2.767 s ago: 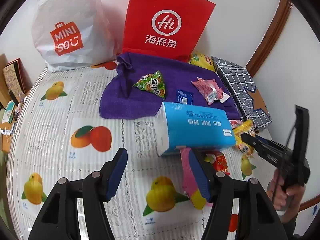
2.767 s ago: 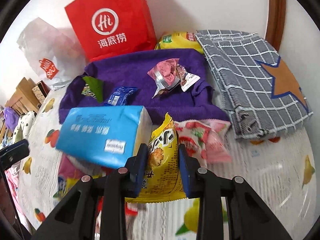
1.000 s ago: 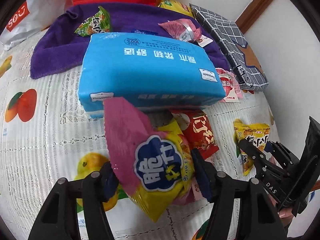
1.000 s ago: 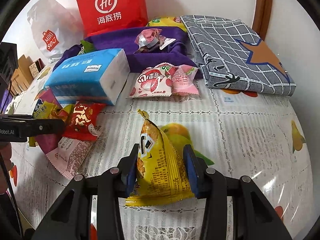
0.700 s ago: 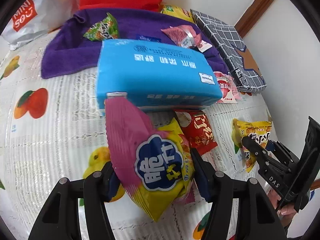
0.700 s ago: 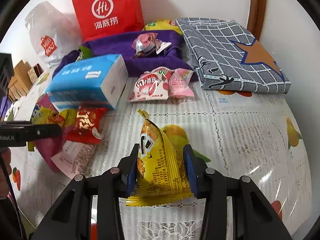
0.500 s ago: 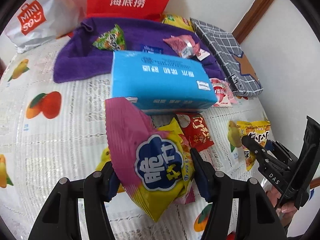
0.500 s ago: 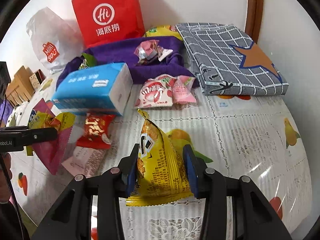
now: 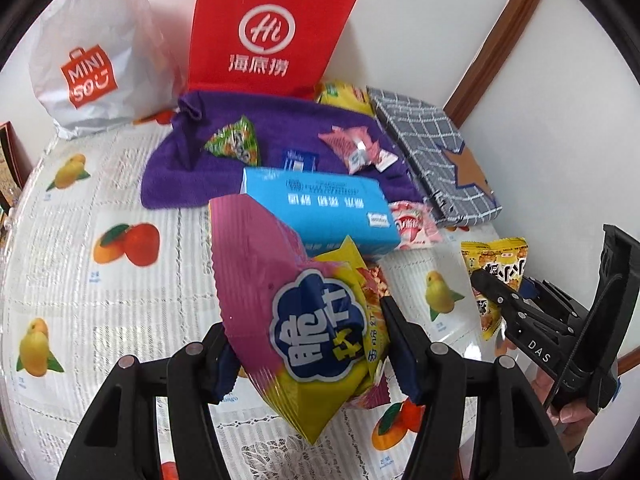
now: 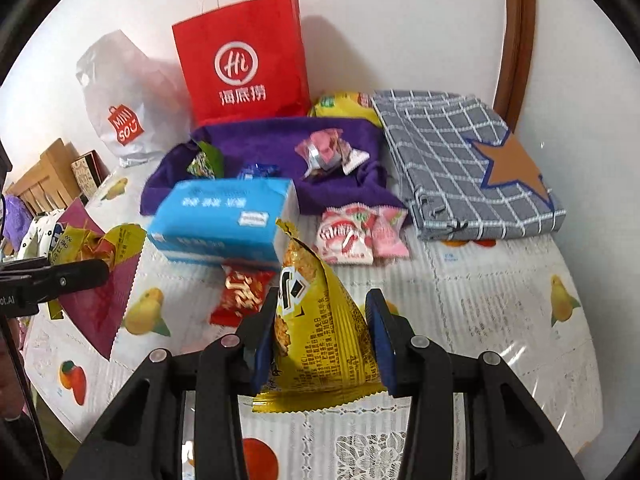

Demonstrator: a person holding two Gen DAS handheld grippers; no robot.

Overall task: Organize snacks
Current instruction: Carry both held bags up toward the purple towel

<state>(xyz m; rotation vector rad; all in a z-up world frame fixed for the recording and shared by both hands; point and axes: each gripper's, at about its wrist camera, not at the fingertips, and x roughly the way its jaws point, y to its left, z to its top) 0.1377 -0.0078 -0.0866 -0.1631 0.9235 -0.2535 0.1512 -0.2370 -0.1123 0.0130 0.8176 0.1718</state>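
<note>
My left gripper (image 9: pixel 310 344) is shut on a pink and yellow snack bag (image 9: pixel 296 304) and holds it above the table; it also shows at the left of the right wrist view (image 10: pixel 92 264). My right gripper (image 10: pixel 322 340) is shut on a yellow snack bag (image 10: pixel 320 332), also seen in the left wrist view (image 9: pixel 494 276). A purple towel (image 9: pixel 276 136) at the back holds a green packet (image 9: pixel 236 144), a small blue packet (image 9: pixel 298 160) and pink packets (image 9: pixel 356 148). A red packet (image 10: pixel 242 294) and pink strawberry packets (image 10: pixel 360 234) lie on the tablecloth.
A blue tissue pack (image 10: pixel 228 216) lies in front of the towel. A red paper bag (image 10: pixel 244 68) and a white plastic bag (image 10: pixel 128 100) stand against the wall. A folded grey checked cloth (image 10: pixel 468 164) lies at the right. A yellow bag (image 10: pixel 344 106) sits behind the towel.
Both grippers have pulled back and lifted with their bags. The pink and yellow bag has come away from the pile beside the tissue pack, leaving the red packet on the table.
</note>
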